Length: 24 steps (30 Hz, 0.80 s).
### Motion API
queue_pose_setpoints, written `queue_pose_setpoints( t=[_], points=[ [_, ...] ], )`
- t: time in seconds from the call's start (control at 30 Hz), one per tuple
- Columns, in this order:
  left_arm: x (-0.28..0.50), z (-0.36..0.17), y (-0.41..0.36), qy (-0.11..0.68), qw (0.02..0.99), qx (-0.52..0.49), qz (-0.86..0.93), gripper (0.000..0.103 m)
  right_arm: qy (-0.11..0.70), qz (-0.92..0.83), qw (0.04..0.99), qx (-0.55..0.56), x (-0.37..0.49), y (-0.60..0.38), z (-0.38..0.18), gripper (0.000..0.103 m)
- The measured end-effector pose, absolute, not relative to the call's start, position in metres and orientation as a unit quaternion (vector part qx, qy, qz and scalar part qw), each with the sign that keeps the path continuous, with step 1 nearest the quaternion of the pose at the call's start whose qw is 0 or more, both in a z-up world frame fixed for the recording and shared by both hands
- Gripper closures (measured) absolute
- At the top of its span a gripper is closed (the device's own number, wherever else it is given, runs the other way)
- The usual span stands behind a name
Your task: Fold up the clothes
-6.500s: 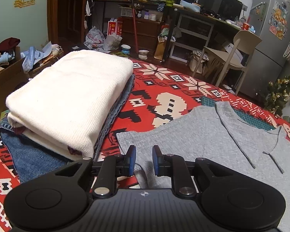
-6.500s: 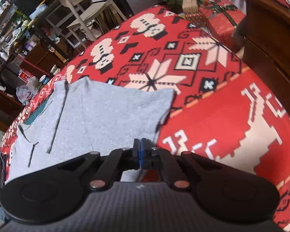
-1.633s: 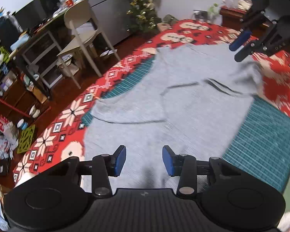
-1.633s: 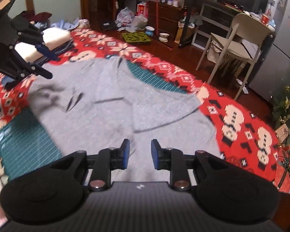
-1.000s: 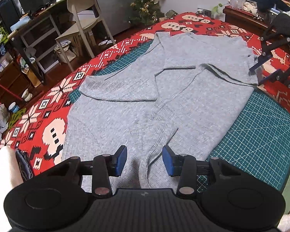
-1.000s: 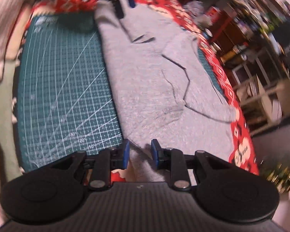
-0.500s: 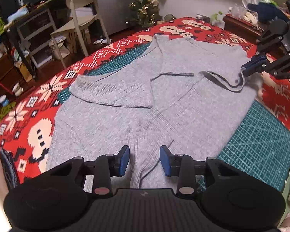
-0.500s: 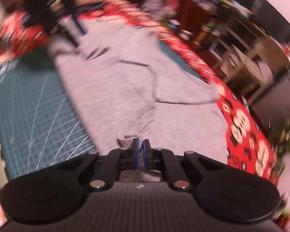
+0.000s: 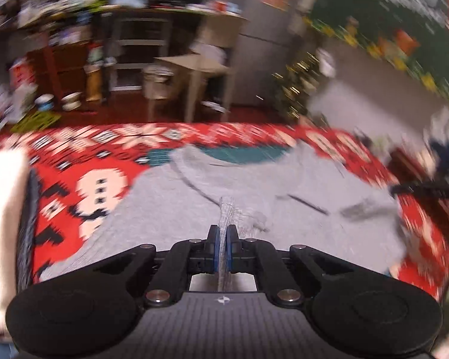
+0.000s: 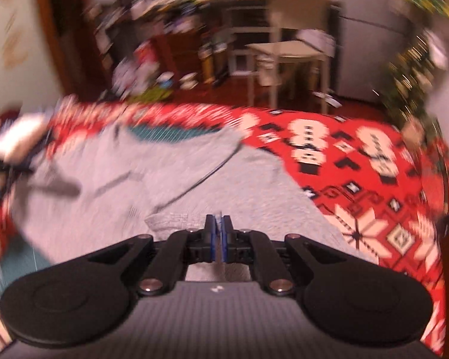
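a red blanket (image 9: 101,185) with white snowman and snowflake patterns covers the flat surface across both views; whether a bed or a counter lies under it cannot be told. on the blanket lies a grey sweater (image 9: 170,209), spread wide with folds and dark creases in it, filling the middle of both pictures. a green cutting mat (image 9: 245,154) shows from under the sweater's far edge at about 12 o'clock. at 9 o'clock in the left wrist view a stack of folded clothes (image 9: 3,209) sits on the blanket, white on top with a dark layer at its side. beyond the blanket, at 12 o'clock, a pale chair (image 10: 287,48) stands on the dark red floor, with cluttered shelves behind it, all blurred.

the left gripper (image 9: 223,239) has its blue pads pressed together, pinching a raised ridge of the grey sweater. the right gripper (image 10: 218,229) is likewise pressed together on a gathered edge of the same sweater. in the left wrist view the right gripper appears as a dark blur at 3 o'clock.
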<state>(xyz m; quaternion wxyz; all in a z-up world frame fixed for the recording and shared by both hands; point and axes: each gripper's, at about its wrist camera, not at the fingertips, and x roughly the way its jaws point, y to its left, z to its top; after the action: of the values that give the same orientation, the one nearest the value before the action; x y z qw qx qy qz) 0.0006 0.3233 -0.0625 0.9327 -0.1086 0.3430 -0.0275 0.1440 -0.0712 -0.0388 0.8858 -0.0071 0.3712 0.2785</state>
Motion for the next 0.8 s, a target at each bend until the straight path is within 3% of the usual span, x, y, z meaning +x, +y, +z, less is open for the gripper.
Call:
queue_pose_setpoints(
  t=[0.13, 0.3, 0.4, 0.5, 0.53, 0.6, 0.77, 0.8],
  points=[
    [-0.001, -0.075, 0.334, 0.332, 0.931, -0.150, 0.009, 0.098, 0.373, 0.230, 0.896, 0.069, 0.154, -0.088, -0.042, 0.102],
    [-0.008, -0.078, 0.339, 0.328, 0.930, -0.166, 0.015, 0.098, 0.373, 0.220, 0.899, 0.069, 0.156, -0.090, -0.050, 0.103],
    [-0.008, -0.080, 0.336, 0.337, 0.928, -0.157, 0.012, 0.098, 0.390, 0.218, 0.892, 0.065, 0.156, -0.091, -0.055, 0.094],
    [-0.004, -0.088, 0.337, 0.351, 0.922, -0.161, 0.023, 0.098, 0.409, 0.210, 0.884, 0.081, 0.163, -0.093, -0.066, 0.090],
    [-0.004, -0.090, 0.338, 0.354, 0.920, -0.165, 0.026, 0.098, 0.417, 0.208, 0.880, 0.092, 0.166, -0.094, -0.070, 0.081],
    [-0.004, -0.093, 0.341, 0.360, 0.916, -0.174, 0.033, 0.098, 0.431, 0.204, 0.872, 0.108, 0.172, -0.092, -0.079, 0.075],
    [-0.005, -0.100, 0.347, 0.374, 0.905, -0.201, 0.035, 0.098, 0.444, 0.201, 0.871, 0.065, 0.173, -0.074, -0.094, 0.076],
    [-0.005, -0.101, 0.347, 0.375, 0.903, -0.207, 0.033, 0.098, 0.442, 0.203, 0.872, 0.053, 0.172, -0.070, -0.095, 0.087]
  ],
)
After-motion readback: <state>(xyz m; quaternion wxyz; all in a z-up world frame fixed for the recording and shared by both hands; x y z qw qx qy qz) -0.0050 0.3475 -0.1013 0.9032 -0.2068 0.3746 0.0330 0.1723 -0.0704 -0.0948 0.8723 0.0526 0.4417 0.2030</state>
